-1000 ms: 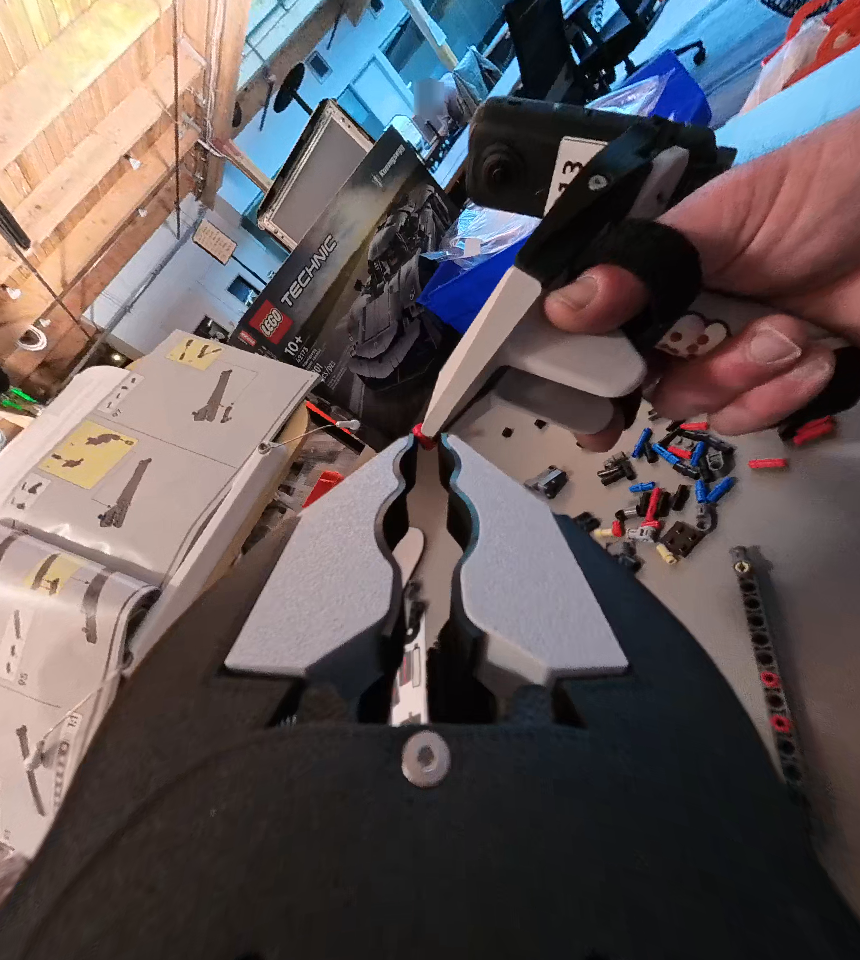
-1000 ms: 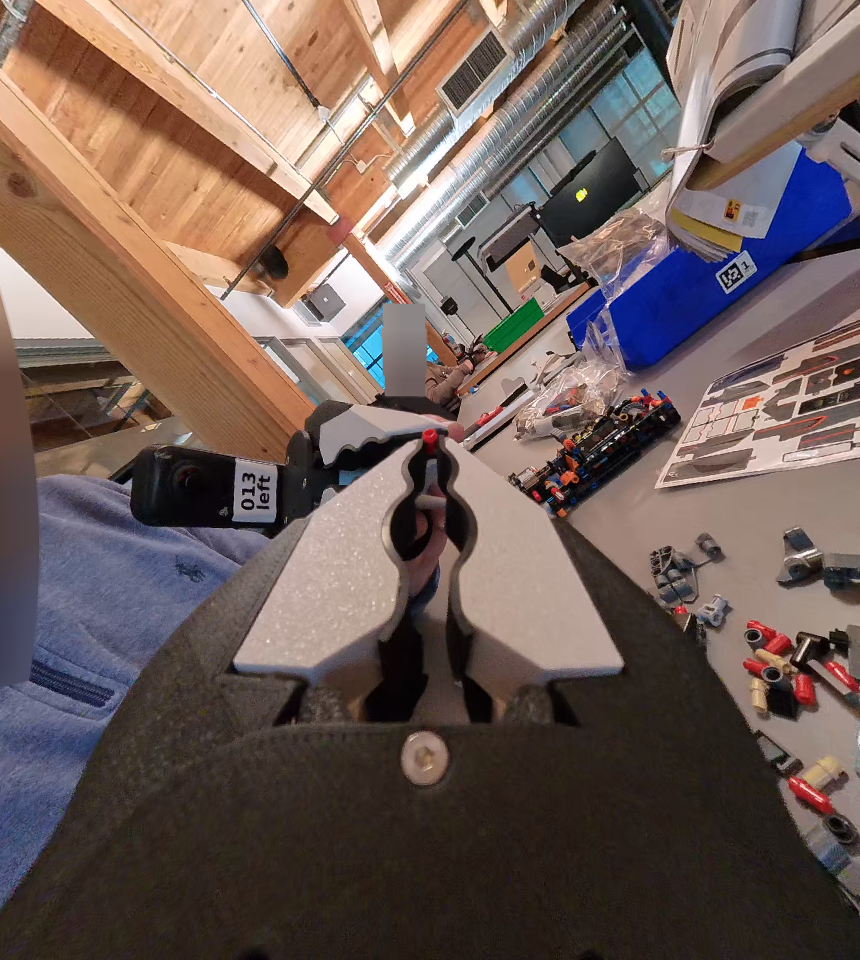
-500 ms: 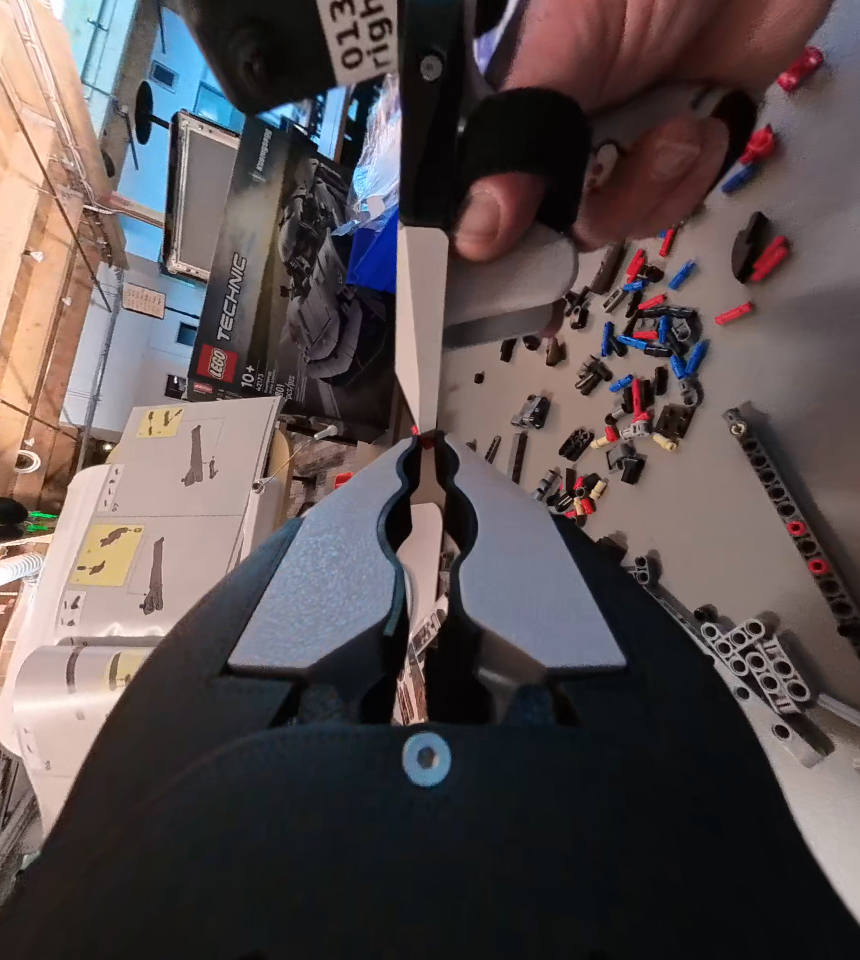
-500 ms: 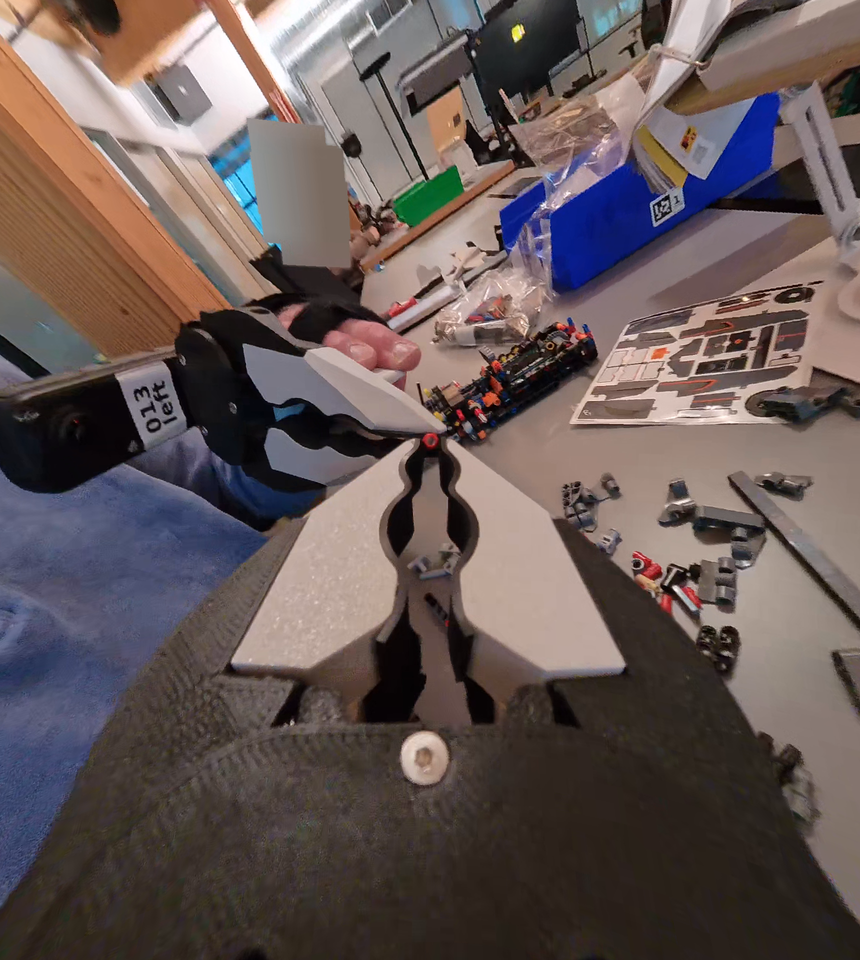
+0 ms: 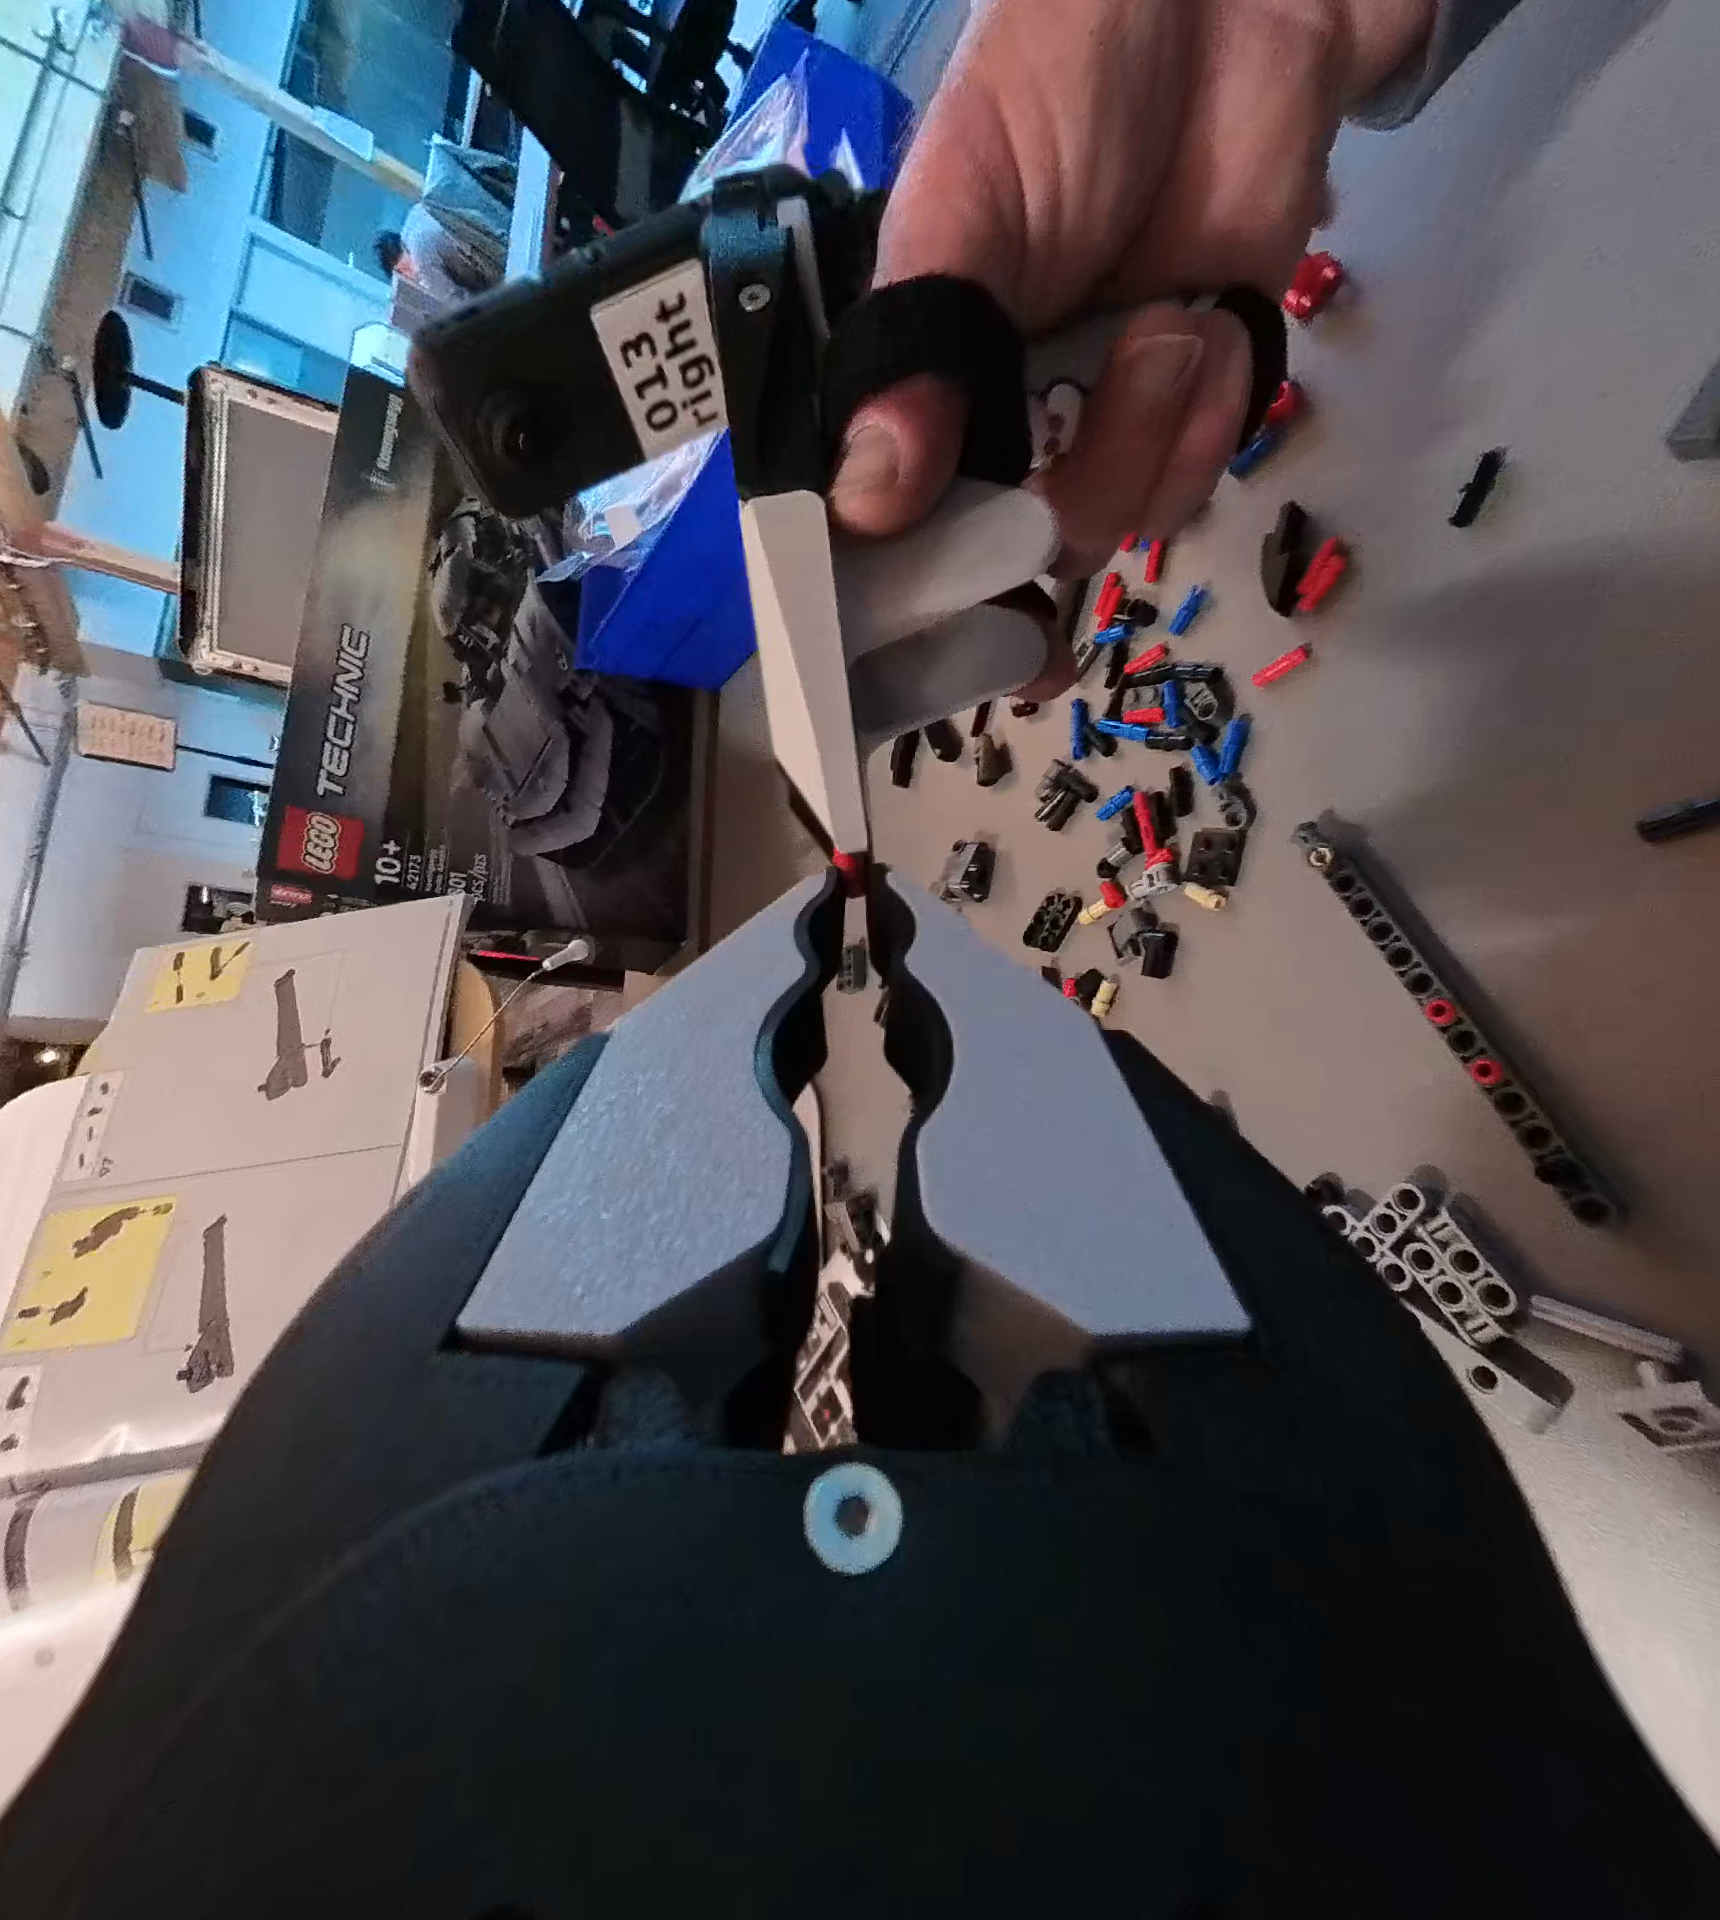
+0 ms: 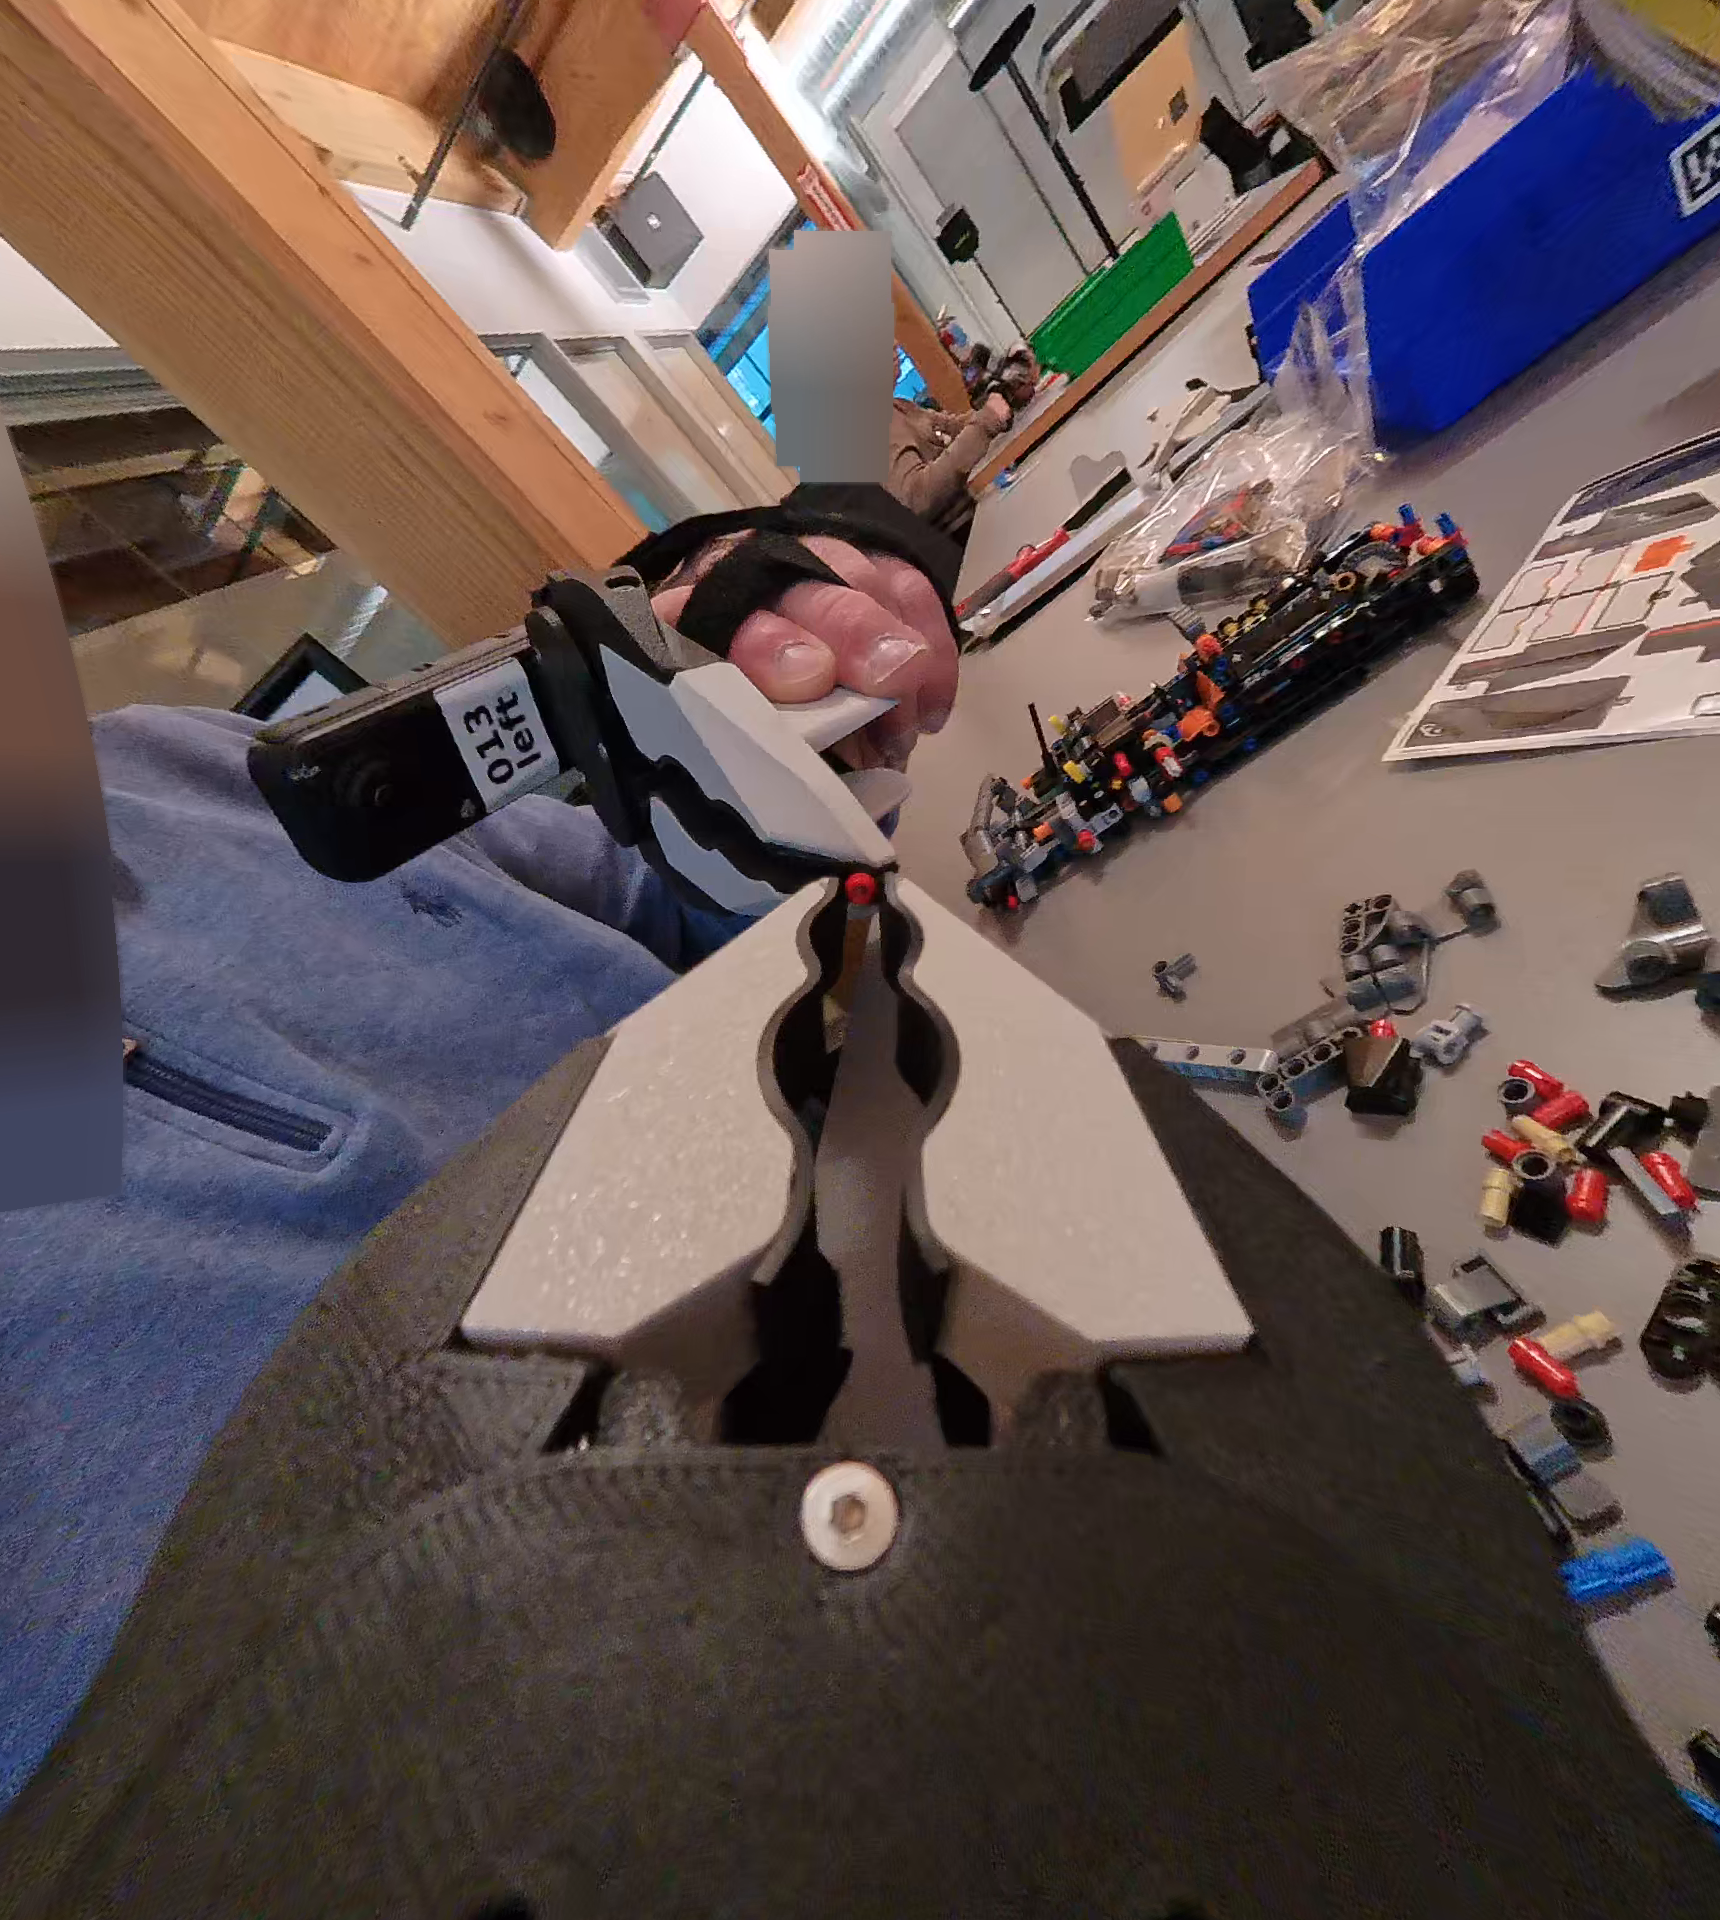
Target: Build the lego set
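**Two grippers meet tip to tip on one small red pin**

The left gripper and the right gripper are held above the grey table, their tips touching at a small red pin. In the left wrist view the left gripper's grey fingers are drawn nearly together, with the pin at their tips; the right gripper's pale tapered fingers come down from above onto the same pin. In the right wrist view the pin sits at the tips of the right gripper's narrowly closed fingers, and the left gripper's tips press against it from the upper left. Which gripper actually clamps the pin cannot be told.

A person's right hand holds the right gripper; the left hand, with black straps across it, holds the left one.

On the table lie a scatter of loose red, blue and black pins, a long black beam with red pins in it, and grey beams. A partly built black chassis stands farther off, with a sticker sheet beside it. The set's box stands upright behind an open instruction booklet.
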`<state>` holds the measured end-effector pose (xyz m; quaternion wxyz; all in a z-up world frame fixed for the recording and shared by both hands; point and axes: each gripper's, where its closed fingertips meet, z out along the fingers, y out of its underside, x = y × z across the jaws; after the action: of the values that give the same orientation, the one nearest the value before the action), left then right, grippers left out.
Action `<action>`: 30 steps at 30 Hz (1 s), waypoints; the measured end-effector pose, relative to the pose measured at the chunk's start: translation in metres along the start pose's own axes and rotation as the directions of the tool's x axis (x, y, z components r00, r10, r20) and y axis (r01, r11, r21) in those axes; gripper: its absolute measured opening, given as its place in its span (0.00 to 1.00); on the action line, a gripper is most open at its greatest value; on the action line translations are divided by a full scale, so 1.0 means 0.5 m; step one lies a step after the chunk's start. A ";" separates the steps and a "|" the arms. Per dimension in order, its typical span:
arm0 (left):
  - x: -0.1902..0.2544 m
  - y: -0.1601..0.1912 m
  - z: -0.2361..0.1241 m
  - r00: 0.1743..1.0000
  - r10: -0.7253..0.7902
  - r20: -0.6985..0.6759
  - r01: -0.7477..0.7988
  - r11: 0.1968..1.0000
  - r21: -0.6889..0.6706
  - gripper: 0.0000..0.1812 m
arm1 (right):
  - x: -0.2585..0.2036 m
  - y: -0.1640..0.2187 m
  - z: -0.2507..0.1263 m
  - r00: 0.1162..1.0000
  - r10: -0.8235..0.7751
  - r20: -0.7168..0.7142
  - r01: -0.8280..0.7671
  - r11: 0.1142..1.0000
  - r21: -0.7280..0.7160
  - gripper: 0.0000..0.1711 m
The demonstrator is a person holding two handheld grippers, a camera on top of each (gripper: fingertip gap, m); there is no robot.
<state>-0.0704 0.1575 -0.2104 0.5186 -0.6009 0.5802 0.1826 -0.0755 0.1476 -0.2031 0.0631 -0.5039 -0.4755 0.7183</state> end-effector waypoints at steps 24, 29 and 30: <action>0.143 0.035 -0.023 0.827 -0.492 -0.272 0.466 0.871 -0.158 0.14 | 0.079 0.139 -0.029 0.779 -0.589 -0.216 0.357 0.699 -0.620 0.01; 0.242 0.083 -0.028 0.745 -0.588 -0.314 0.505 0.805 -0.312 0.14 | 0.112 0.202 -0.038 0.709 -0.700 -0.088 0.351 0.458 -0.817 0.01; 0.253 0.088 -0.028 0.725 -0.611 -0.318 0.521 0.788 -0.329 0.14 | 0.115 0.211 -0.037 0.702 -0.709 -0.060 0.354 0.421 -0.835 0.01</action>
<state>-0.0817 0.0910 -0.3268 0.3479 -0.8267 0.4389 -0.0529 -0.0480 0.1349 -0.3206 0.1680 -0.4331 -0.8472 0.2579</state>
